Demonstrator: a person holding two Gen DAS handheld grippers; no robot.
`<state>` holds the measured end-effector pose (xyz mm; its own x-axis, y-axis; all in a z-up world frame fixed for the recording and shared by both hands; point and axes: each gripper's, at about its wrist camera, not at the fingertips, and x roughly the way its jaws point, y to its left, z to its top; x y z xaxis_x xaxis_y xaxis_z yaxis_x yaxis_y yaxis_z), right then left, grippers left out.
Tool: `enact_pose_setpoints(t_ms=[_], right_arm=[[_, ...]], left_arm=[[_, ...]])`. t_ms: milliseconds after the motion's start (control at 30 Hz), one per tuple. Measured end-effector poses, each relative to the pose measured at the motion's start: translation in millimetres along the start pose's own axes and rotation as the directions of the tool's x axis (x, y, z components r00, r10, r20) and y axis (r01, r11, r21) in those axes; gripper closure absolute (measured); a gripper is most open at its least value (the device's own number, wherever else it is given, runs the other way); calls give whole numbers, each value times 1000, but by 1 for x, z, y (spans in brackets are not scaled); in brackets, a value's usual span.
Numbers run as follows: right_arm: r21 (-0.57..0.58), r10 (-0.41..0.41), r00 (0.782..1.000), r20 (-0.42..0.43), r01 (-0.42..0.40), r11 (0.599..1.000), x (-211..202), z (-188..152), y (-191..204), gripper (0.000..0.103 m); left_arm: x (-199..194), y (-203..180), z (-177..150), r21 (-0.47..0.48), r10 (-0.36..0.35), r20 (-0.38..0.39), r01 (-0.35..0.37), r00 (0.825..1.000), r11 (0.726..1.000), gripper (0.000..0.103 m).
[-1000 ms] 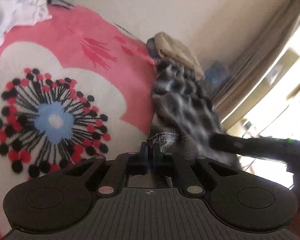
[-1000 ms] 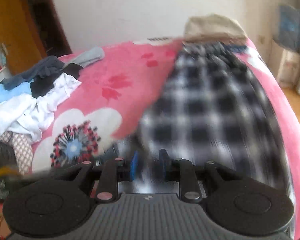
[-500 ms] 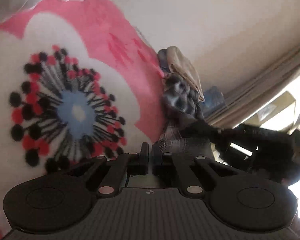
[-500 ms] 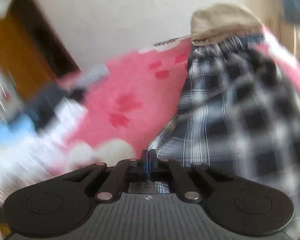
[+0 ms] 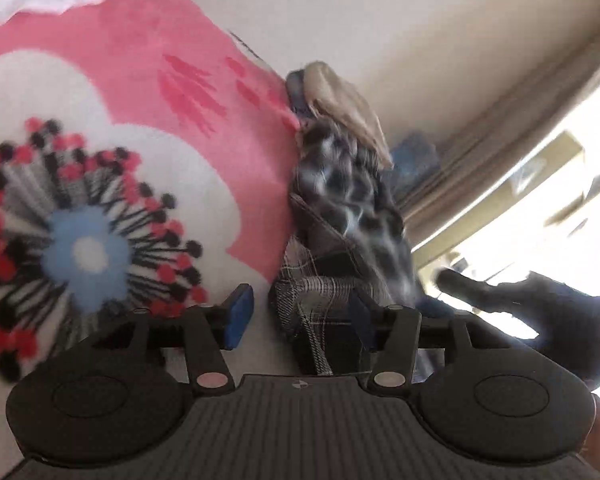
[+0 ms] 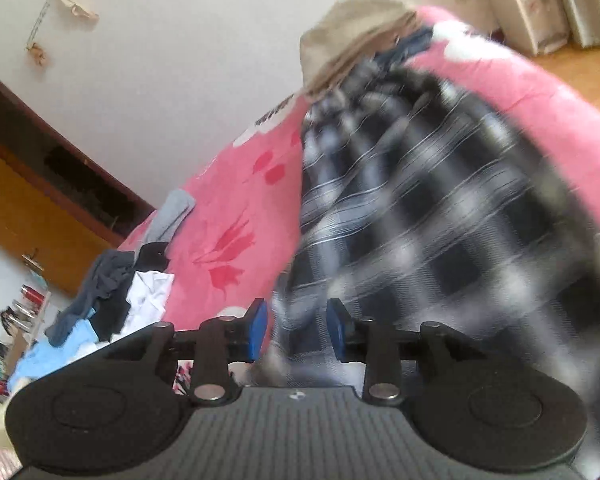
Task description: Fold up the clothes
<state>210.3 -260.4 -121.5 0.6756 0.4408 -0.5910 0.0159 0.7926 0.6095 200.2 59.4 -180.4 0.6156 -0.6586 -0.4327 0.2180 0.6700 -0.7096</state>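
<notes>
Now both grippers stand with fingers spread. Left gripper (image 5: pixel 298 318): blue pads well apart, a fold of the plaid garment (image 5: pixel 348 216) lying in the gap between them, not clamped. Right gripper (image 6: pixel 297 330): pads likewise apart, plaid cloth (image 6: pixel 420 220) lying between and just beyond them, nothing pinched.

Garment is black-and-white check, spread lengthwise on the pink bedspread (image 6: pixel 228 208) near its right-hand edge. Blurred in both views, so creases cannot be read. In the left wrist view it runs as a narrow bunched strip up from the pads along the border of the pink blanket (image 5: pixel 120 80), beside the large white flower print with a blue centre (image 5: pixel 86 254).

At the garment's far end sits a tan folded piece (image 6: pixel 348 36), touching or overlapping the plaid; a bit of dark blue fabric shows just beside it.

Far left of the bed, right wrist view: heap of loose clothes (image 6: pixel 112 296), white, dark grey, light blue. Wooden door (image 6: pixel 28 208) behind it. Dark shape of the other gripper (image 5: pixel 540 316) shows at right in the left wrist view, against bright window light.
</notes>
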Motion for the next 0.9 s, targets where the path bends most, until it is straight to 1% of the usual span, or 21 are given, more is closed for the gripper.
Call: enact_pose_setpoints(t_ms=[33,67,100,133,167,233,333,433,500,600,633,700,767,800,833,867,900], right_arm=[[-14,-17,1000,3,17,1000,-5,-1,-1,68],[-28,-37,999,6,37,999,-12,-3,-3,68],[-41,-58,998,10,58,997,-18,-4,-5,68],[-52,-77,997,16,78,996,-25,-6,-7,68],[-61,-98,995,23,99,993,-31,-8,-10,68],[-76,-144,989,32,146,986,-38,-11,-15,68],[-147,-215,976,30,217,965,-38,-16,-12,68],[-286,-246,968,37,247,926,-29,-26,8,68],[-394,-241,969,51,241,887,-20,-35,26,68],[-542,-236,969,69,235,807,-3,-48,49,69],[-575,-248,966,73,244,781,5,-51,52,69],[-604,-295,954,47,262,753,26,-54,49,69],[-595,-373,927,31,317,738,43,-53,38,70],[-565,-374,927,33,326,758,43,-49,32,70],[-519,-359,933,34,323,792,37,-45,28,70],[-481,-342,939,38,318,817,30,-41,27,70],[-459,-325,945,47,309,833,21,-39,27,70]], left_arm=[[3,-2,-1,12,20,-1,-20,1000,1000,100],[2,2,-1,-20,15,-2,-15,1000,1000,100],[-1,11,-2,-100,-13,17,14,1000,995,100],[-4,21,-2,-176,-35,36,41,999,983,100],[-5,29,-4,-232,-32,43,41,999,972,100],[-4,42,-6,-288,-15,36,24,999,957,99],[-8,35,-5,-251,-2,48,13,999,968,100],[-11,38,-7,-283,-11,59,27,998,959,100],[-12,42,-8,-309,-16,62,35,998,950,100],[-14,43,-9,-313,-8,57,25,998,949,99],[-14,40,-8,-304,4,58,14,998,953,98],[-17,36,-8,-280,31,56,-14,998,960,92],[-21,30,-8,-242,53,53,-39,997,970,84],[-23,27,-7,-220,64,53,-50,997,974,77],[-27,21,-8,-189,80,60,-68,995,980,69],[-31,15,-9,-157,97,66,-85,993,984,64],[-35,9,-10,-125,109,68,-100,992,987,56]])
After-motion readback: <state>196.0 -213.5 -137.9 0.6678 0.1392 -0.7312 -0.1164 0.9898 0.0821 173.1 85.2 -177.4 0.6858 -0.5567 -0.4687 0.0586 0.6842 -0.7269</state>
